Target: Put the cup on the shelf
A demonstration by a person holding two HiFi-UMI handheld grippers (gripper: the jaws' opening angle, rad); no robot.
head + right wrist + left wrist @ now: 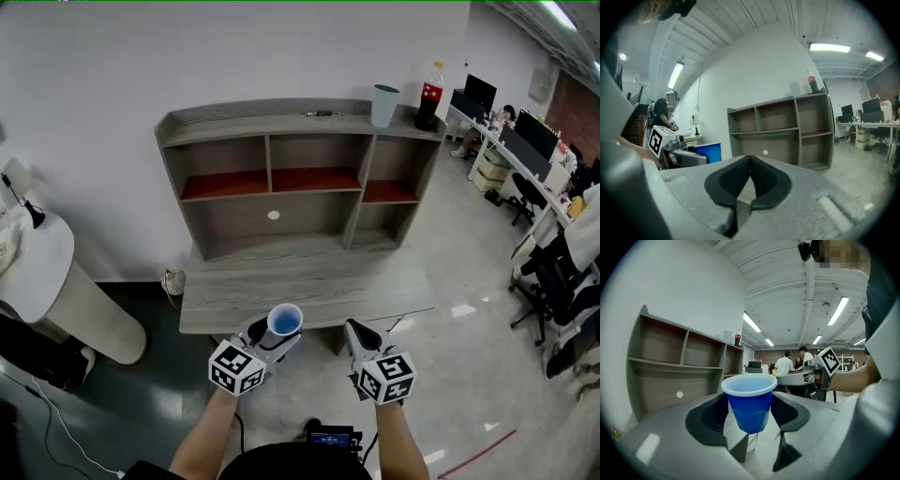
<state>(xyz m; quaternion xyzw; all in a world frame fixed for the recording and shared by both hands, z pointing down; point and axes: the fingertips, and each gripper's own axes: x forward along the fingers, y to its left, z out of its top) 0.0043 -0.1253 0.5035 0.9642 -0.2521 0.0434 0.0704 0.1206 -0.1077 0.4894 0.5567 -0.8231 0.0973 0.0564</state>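
Observation:
A blue cup with a white rim (284, 322) stands upright between the jaws of my left gripper (274, 336), which is shut on it; in the left gripper view the cup (751, 408) fills the gap between both pads. My right gripper (360, 336) hangs beside it, jaws shut with nothing in them, and its pads meet in the right gripper view (749, 161). Ahead stands the grey wooden shelf (300, 122) with red-brown boards, also seen in the right gripper view (780, 133). Both grippers hover in front of the low platform (309, 291) at the shelf's foot.
On the shelf top stand a grey cup (383, 105) and a cola bottle (429, 97). A white rounded table (42, 272) is at the left. Office chairs (548, 277) and desks (525, 150) fill the right side. People (783, 365) stand far off.

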